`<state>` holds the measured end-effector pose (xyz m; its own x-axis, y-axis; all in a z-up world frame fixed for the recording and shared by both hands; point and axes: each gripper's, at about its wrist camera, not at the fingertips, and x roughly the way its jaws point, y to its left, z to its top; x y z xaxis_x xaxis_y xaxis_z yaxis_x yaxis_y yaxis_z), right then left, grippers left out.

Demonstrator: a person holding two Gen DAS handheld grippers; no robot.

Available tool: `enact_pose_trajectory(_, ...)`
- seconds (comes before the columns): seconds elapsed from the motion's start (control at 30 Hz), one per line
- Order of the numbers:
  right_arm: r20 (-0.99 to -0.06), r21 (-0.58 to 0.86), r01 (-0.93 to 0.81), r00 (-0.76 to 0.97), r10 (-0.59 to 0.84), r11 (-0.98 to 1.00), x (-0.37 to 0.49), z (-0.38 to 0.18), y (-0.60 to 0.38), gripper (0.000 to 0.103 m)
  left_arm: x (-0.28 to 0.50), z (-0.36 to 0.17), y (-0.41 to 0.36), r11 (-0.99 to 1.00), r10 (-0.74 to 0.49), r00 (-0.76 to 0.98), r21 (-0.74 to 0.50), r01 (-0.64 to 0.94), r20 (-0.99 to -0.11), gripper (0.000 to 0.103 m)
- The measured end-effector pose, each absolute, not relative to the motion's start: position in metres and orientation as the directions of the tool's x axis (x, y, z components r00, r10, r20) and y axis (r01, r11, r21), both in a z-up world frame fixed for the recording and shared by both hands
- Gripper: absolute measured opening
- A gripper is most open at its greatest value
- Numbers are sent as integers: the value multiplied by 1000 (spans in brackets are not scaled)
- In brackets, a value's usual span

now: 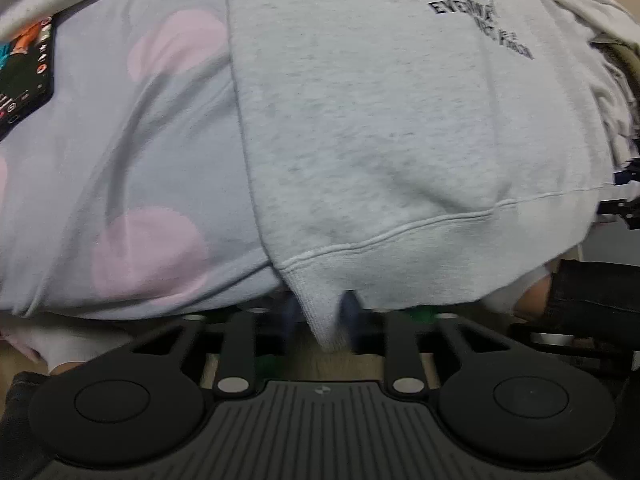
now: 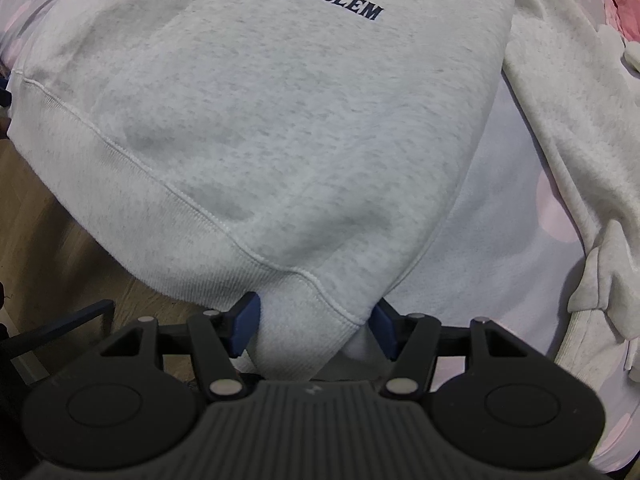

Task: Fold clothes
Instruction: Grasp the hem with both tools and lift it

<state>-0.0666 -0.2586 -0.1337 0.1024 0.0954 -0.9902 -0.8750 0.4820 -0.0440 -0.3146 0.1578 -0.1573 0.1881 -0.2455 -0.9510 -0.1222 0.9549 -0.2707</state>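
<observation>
Both tools (image 1: 320,312) down on sweatshirt hem (image 2: 304,320), seemingly.

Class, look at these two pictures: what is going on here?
A person is folding a grey sweatshirt with a hand-held gripper in each hand. It lies spread on a pale bedsheet with pink dots. The left gripper is shut on one bottom corner of the ribbed hem. The right gripper has the other bottom corner between its jaws, which stand wide and do not yet pinch it. The fold itself has not begun.
</observation>
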Motion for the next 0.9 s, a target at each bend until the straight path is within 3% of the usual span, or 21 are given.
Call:
enact_pose_trajectory(0.07, -990, -53, -879, 109, 92, 474, -67, -132, -259, 54, -316, -154, 157, 960, -244, 195, -265, -92, -950, 6)
enact_pose_trajectory(0.13, -989, -69, -880, 122, 84, 469, -67, -129, -259, 29, -321, -147, 162, 958, -257, 203, -277, -75, -945, 4)
enact_pose_trajectory(0.23, -988, -35, -875, 103, 116, 483, -63, -115, -264, 17, -326, -129, 172, 951, -285, 236, -305, -54, -929, 3)
enact_pose_trajectory(0.5, -980, 61, -915, 21, 198, 398, -84, -76, -256, 10, -342, -93, 186, 924, -363, 247, -381, -28, -899, 2)
enact_pose_trajectory(0.53, -981, 68, -922, 7, 193, 380, -87, -74, -264, 5, -344, -94, 185, 926, -362, 232, -377, -22, -903, 2)
enact_pose_trajectory(0.77, -993, 50, -927, -5, 121, 371, -78, -81, -261, 6, -349, -127, 174, 958, -284, 86, -285, 5, -955, 0)
enact_pose_trajectory(0.9, -998, 35, -930, -10, 69, 366, -78, -95, -252, 6, -345, -137, 171, 965, -262, 101, -263, -2, -960, 0)
